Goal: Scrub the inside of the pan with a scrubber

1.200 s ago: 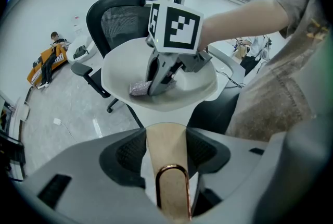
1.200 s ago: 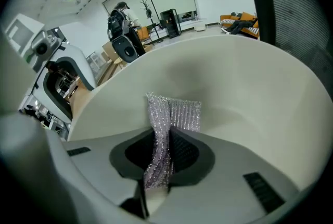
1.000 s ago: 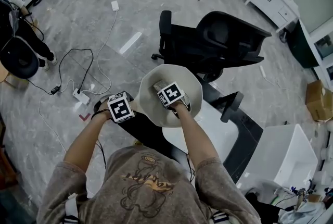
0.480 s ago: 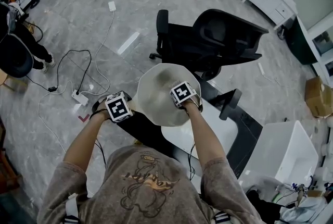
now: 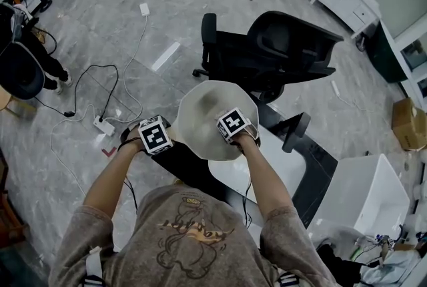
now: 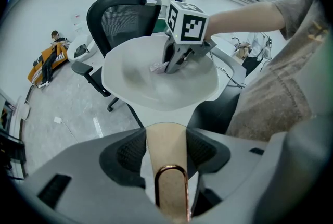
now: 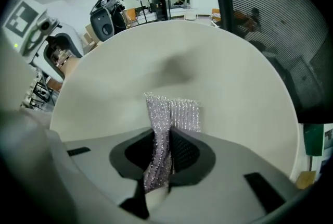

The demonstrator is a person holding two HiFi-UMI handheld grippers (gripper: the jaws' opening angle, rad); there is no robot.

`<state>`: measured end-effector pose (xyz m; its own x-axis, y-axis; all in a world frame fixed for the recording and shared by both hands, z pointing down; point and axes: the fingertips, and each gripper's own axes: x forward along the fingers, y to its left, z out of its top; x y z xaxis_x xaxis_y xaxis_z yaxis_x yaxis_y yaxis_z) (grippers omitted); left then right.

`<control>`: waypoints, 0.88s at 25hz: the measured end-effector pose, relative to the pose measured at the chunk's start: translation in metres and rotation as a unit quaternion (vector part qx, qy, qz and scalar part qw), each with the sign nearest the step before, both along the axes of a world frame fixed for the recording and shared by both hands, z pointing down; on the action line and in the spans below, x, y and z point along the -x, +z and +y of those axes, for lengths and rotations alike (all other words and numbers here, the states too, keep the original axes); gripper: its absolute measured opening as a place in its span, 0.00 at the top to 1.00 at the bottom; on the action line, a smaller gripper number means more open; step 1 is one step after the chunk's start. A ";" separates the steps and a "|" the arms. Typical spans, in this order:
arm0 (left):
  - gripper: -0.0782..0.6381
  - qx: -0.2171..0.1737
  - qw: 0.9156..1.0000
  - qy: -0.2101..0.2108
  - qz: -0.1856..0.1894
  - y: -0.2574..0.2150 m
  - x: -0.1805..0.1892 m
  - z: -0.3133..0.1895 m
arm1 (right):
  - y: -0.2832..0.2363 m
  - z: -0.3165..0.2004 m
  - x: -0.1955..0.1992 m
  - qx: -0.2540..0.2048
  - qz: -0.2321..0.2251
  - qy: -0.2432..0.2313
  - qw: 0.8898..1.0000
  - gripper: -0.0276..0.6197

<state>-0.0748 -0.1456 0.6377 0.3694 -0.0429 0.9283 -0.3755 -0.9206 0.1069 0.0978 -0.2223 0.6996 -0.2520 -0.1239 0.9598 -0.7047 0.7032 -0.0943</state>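
Pan (image 5: 202,111), pale and round. It is carried in the air, tilted, above the near edge of a white worktop (image 5: 273,169). The head view shows it at centre, between the two hands. Its inside faces the right gripper view, where it fills most of the field (image 7: 171,56).

Scrubber (image 7: 171,112), a folded piece of silver mesh. It lies flat against the pan's inner face, just right of centre in the left gripper view (image 6: 157,67). It is the only loose thing in the pan.

Right hand-held gripper (image 7: 167,140). Its jaws are closed tight on the near end of the scrubber, and the free end fans out beyond the pads onto the pan. From the left gripper view (image 6: 170,65) it reaches down into the pan with its marker cube uppermost; the same cube shows in the head view (image 5: 231,124).

Left hand-held gripper (image 6: 166,140). Its jaws are clamped on the pan's tan handle (image 6: 166,158), one pad on each side. A copper hanging loop shows at the handle's near end. In the head view this gripper (image 5: 155,135) sits just left of the pan.

Surroundings: a black office chair (image 5: 280,52) stands beyond the pan. Cables and a power strip (image 5: 103,124) lie on the grey floor (image 5: 100,25) to the left.
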 end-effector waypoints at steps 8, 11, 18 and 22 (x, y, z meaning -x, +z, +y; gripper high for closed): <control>0.54 -0.011 1.000 -0.009 0.001 0.005 0.001 -0.001 | -0.013 0.077 0.052 0.128 -0.106 -0.081 0.983 0.83; 0.54 -0.018 1.000 -0.016 0.001 0.005 0.002 -0.001 | -0.016 0.081 0.058 0.120 -0.104 -0.094 0.983 0.83; 0.57 -0.063 0.994 -0.055 0.073 -0.043 -0.008 -0.012 | -0.044 0.071 0.060 0.063 -0.146 -0.061 0.985 0.83; 0.85 -0.118 0.976 -0.117 0.141 -0.086 -0.013 -0.032 | -0.075 0.060 0.062 -0.001 -0.194 -0.009 0.981 0.83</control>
<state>-0.0620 -0.1778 0.5515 0.5631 -0.3582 0.7448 -0.5655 -0.8242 0.0312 0.0361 -0.1620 0.6244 -0.5998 -0.1186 0.7913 -0.6042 0.7155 -0.3507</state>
